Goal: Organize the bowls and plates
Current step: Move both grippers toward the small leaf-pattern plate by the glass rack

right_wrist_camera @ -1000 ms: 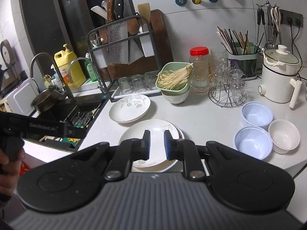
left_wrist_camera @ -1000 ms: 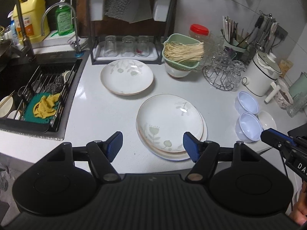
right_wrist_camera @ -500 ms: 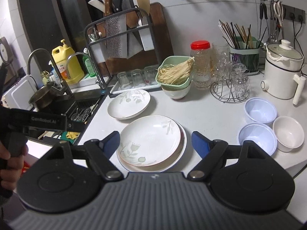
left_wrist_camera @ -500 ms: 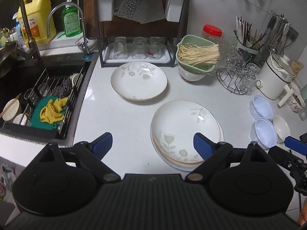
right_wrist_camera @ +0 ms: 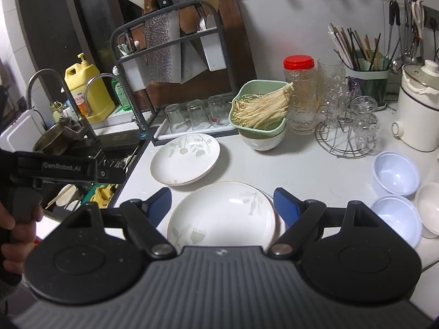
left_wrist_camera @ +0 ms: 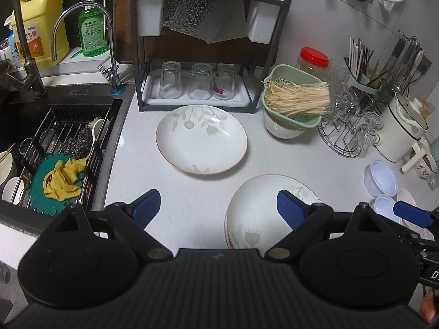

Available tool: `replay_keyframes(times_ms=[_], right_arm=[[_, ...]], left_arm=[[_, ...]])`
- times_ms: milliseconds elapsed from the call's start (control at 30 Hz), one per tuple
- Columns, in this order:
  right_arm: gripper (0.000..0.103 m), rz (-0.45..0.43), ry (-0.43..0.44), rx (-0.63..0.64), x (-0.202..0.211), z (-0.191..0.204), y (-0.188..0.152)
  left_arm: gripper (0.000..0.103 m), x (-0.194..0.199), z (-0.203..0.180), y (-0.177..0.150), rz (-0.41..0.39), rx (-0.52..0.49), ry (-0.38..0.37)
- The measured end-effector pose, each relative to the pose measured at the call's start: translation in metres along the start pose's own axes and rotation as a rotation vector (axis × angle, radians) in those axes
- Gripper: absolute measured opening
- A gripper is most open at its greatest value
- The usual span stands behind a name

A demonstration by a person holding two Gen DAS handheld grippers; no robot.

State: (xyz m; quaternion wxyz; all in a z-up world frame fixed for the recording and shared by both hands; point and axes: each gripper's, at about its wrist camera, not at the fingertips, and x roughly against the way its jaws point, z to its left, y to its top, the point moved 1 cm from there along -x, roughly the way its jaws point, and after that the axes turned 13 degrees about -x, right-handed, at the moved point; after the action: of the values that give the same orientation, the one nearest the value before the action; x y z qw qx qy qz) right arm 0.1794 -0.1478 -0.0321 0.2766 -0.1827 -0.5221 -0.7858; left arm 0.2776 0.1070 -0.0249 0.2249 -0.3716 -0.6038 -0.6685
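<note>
In the left wrist view, the near part of the stacked plates [left_wrist_camera: 263,211] is covered by the gripper body, so the number of plates cannot be counted. Right of the stacked plates, the white bowl [left_wrist_camera: 408,196] is largely hidden behind the two blue bowls [left_wrist_camera: 382,175]. A hand [right_wrist_camera: 16,235] is cut off at the right wrist view's left edge.

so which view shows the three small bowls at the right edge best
The right wrist view: both pale blue plastic bowls and the small white bowl sit open to view. In the left wrist view they shrink at the edge, partly behind the right gripper.
</note>
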Motion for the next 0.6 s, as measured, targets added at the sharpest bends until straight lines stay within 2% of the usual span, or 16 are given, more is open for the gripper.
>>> replay_keyframes(times_ms=[267, 600], right_arm=[[0.083, 0.029, -0.025, 0.011, -0.039, 0.015, 0.009], [0.083, 0.058, -0.057, -0.032, -0.081, 0.022, 0.017]], left_arm=[[0.098, -0.036, 0.024, 0.024, 0.015, -0.004, -0.021], [0.098, -0.078, 0.055, 0.042, 0.06, -0.009, -0.047]])
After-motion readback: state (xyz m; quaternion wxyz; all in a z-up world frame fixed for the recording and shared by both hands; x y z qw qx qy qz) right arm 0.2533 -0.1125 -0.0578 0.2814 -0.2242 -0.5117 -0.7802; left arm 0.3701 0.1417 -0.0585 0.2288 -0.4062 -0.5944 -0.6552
